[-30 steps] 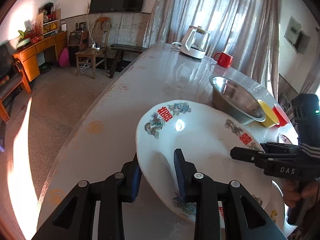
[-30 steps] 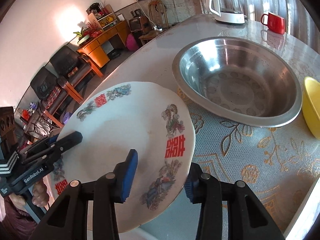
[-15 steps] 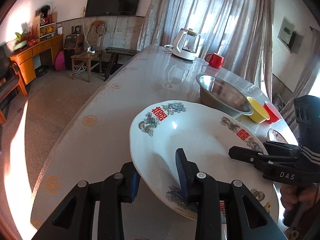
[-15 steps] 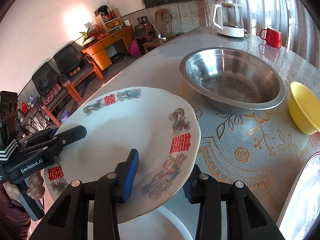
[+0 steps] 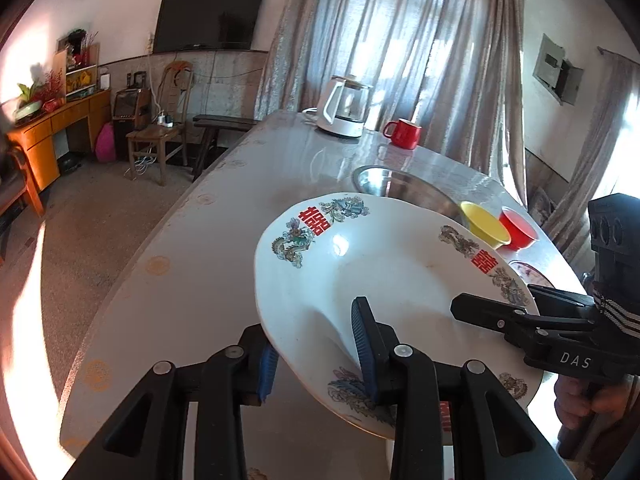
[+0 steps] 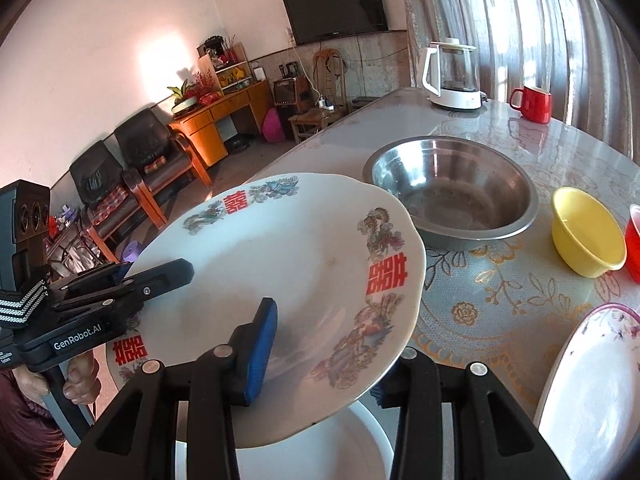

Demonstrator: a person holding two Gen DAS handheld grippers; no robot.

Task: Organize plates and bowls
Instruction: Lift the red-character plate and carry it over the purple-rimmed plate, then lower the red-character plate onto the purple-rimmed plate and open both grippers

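A large white plate [image 5: 380,272] [image 6: 280,260] with red characters and dragon pictures on its rim hangs tilted above the table, held from two sides. My left gripper [image 5: 316,360] is shut on its near rim, one blue pad on top and one beneath. My right gripper [image 6: 320,364] is shut on the opposite rim in the same way. Each gripper shows in the other's view: the right gripper [image 5: 480,312] and the left gripper [image 6: 160,276]. A steel basin [image 5: 400,188] [image 6: 452,188] stands beyond the plate.
A yellow bowl [image 6: 584,236] and a red bowl [image 6: 634,240] sit right of the basin. A flower-rimmed plate [image 6: 592,380] lies at the near right, and a white dish [image 6: 320,448] lies under the held plate. A kettle [image 6: 452,76] and red mug [image 6: 532,104] stand far back.
Both grippers have risen with the plate between them, and the table and basin now lie lower and farther away. The grips on the rim look unchanged.
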